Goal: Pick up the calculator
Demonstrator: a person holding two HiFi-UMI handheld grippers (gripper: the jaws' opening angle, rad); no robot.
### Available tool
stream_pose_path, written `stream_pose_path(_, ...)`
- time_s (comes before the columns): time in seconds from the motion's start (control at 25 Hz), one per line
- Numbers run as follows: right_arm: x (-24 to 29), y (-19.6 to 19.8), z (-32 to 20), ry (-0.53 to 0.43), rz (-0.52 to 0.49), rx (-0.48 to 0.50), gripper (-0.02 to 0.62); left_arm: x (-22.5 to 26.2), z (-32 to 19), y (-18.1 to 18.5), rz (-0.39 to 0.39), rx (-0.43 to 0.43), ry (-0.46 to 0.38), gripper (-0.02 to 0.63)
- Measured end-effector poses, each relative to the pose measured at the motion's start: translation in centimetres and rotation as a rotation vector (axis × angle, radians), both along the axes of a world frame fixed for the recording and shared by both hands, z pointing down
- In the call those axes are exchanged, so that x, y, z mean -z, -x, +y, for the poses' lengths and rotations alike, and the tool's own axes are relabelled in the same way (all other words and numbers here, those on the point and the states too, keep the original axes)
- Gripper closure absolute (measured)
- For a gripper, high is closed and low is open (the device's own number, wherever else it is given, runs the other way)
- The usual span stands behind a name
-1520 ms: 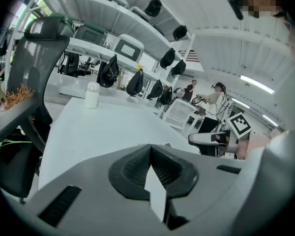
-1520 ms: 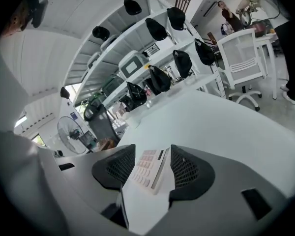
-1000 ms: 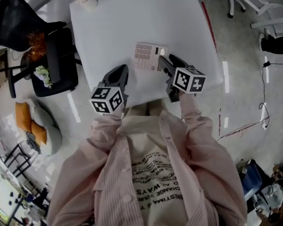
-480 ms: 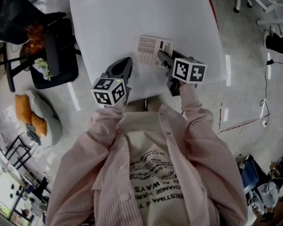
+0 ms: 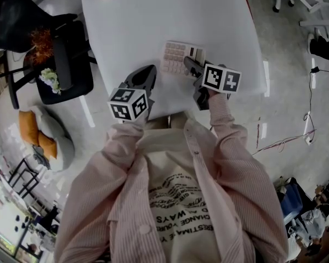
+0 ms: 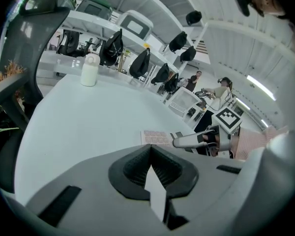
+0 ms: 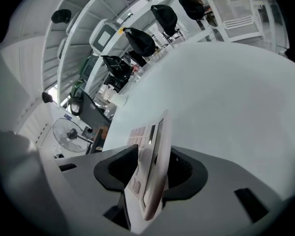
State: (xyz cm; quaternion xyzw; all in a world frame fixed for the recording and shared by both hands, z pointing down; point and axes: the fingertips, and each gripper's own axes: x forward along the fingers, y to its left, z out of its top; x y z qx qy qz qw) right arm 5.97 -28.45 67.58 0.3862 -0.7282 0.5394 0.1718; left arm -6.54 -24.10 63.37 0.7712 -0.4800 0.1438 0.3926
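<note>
The calculator [image 5: 182, 58] is a flat, pale slab with rows of soft pink keys over most of its face. A dark display strip sits at the end nearest the right hand-held gripper [image 5: 193, 68]. It rests on the white worktop [image 5: 142, 21], and that display end reaches in between the right hand-held gripper's jaws.

In the right gripper view the calculator stands edge-on in the middle of the jaw gap. Its key face is turned toward one jaw and its plain back toward the other, with a dark gap on either side. The jaws have just been closing around it, but the pads do not look pressed against it, so the right hand-held gripper is released, with the calculator's end inside its reach. From the head view, one jaw lies over the display end and the marker cube trails behind it, toward the person's sleeve.

The left hand-held gripper [image 5: 145, 76] is clenched with nothing in it, its pads meeting in a closed seam. The calculator lies ahead of its tips and off to their right, apart from them, with bare worktop between.
</note>
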Motion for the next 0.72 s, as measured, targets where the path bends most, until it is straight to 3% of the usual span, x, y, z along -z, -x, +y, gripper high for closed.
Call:
stream_pose_path(0.36, -0.36, -0.36, -0.01, 0.077, -0.104, -0.110, 0.473, -0.14, 0.24, 0.30, 0.018, -0.008, 0.003, 0.604)
stream_pose_path(0.72, -0.09, -0.37, 0.05, 0.093, -0.173, -0.176, 0.486, 0.09, 0.22, 0.27, 0.022, -0.009, 0.002, 0.604)
